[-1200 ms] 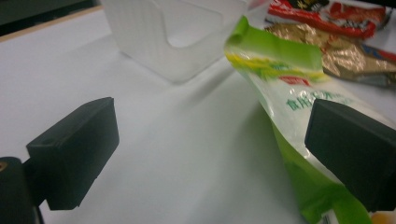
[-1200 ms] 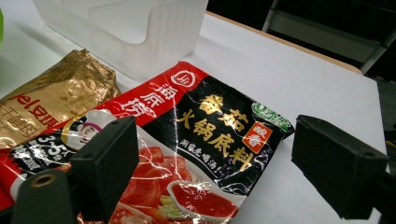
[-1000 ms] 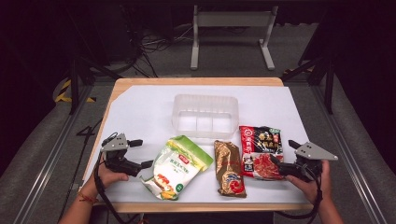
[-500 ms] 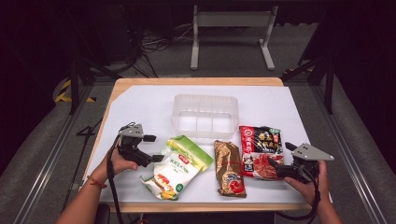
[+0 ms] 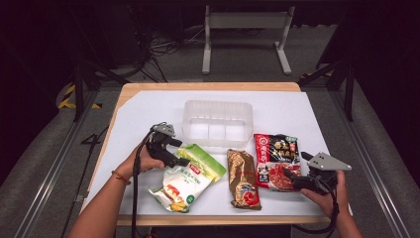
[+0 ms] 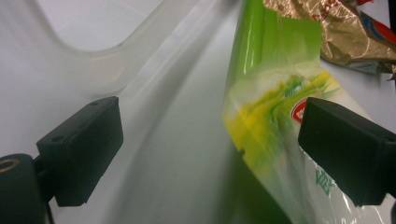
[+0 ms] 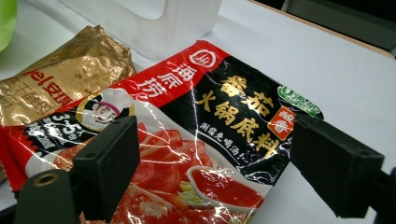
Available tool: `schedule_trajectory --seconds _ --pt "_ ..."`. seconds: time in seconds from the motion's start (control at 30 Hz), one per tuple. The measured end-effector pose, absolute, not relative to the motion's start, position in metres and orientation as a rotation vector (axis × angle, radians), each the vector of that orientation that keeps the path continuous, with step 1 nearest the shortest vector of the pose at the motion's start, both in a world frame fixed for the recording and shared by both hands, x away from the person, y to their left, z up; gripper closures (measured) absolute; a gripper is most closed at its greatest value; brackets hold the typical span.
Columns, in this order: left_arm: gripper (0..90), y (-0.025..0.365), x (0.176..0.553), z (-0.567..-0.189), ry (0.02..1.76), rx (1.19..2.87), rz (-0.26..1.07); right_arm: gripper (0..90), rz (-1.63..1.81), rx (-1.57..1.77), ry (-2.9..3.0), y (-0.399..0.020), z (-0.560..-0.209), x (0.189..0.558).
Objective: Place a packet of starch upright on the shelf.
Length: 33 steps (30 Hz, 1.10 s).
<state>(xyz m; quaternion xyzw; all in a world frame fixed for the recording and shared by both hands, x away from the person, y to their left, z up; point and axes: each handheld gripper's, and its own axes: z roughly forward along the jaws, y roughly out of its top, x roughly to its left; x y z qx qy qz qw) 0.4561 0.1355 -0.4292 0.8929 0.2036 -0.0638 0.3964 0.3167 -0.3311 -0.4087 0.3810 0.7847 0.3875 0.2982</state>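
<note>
While the right gripper (image 5: pixel 297 174) has barely shifted, resting with its jaws wide apart over the near end of the red-and-black hotpot soup base packet (image 5: pixel 275 159), the left gripper (image 5: pixel 171 154) has travelled forward and inward over the past second, from the table's near left edge to the top corner of the green-and-white snack bag (image 5: pixel 188 174). Its jaws are spread wide and hold nothing; in the left gripper view the bag's green sealed edge (image 6: pixel 261 93) lies between them, closer to the right-hand jaw, with the clear plastic container (image 6: pixel 140 51) just ahead and to the left. That approach suggests a grasp on the bag is about to begin, probably to lift it into the container. A gold foil packet (image 5: pixel 242 178) lies beyond the bag, between the two grippers. Whether either jaw already touches the bag is hard to judge, the print on the bag is blurred, and its lower half is cut off in that view.
</note>
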Motion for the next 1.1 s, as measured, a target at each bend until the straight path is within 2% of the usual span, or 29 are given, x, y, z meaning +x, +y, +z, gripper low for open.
schedule_trajectory --seconds 0.23,0.37,0.57,0.7,1.1 --pt "18.3 0.13 0.448 -0.434 0.433 2.272 -0.285 16.8 1.022 1.007 2.09 -0.331 -0.409 0.315" --pt "46.1 0.121 0.437 -0.432 0.35 2.319 -0.304 16.9 1.034 1.011 2.09 -0.332 -0.408 0.316" --pt "85.4 0.117 0.428 -0.425 0.343 2.336 -0.28 17.2 1.012 1.004 2.092 -0.332 -0.409 0.316" --pt "89.9 0.117 0.423 -0.421 0.336 2.35 -0.239 17.3 1.024 1.016 2.084 -0.333 -0.408 0.316" --pt "90.0 0.131 0.404 -0.391 0.332 2.268 -0.059 17.6 1.037 1.036 2.058 -0.337 -0.407 0.316"
